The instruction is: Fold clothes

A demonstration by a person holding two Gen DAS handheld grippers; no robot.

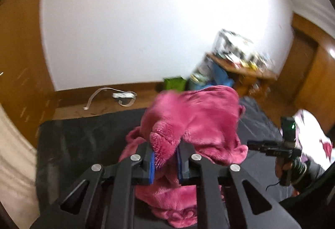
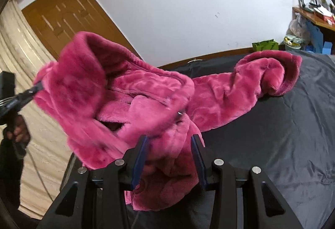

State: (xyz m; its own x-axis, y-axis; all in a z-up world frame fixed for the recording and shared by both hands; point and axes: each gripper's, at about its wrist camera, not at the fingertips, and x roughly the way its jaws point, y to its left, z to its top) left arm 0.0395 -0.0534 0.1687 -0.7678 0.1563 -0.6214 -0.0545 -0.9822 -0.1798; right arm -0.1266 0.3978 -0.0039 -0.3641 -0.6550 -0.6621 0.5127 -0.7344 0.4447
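Dark sheet (image 2: 293,124) beneath my claws; left claw (image 1: 165,157) clenched on a fold of the pink coat (image 2: 125,93); right claw (image 2: 169,155) grasping its hem (loosely, I judge); coat hangs ahead, one sleeve (image 2: 261,74) dragging; plush could slip free.

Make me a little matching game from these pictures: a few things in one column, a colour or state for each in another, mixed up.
Things
1. fluffy garment
2. bed cover
3. door
4. left hand-held gripper

Colour or state
A. brown wood
B. clamped on plush fabric
C. pink, partly lifted
D. dark, spread flat beneath

Pairs: 1-C, 2-D, 3-A, 4-B
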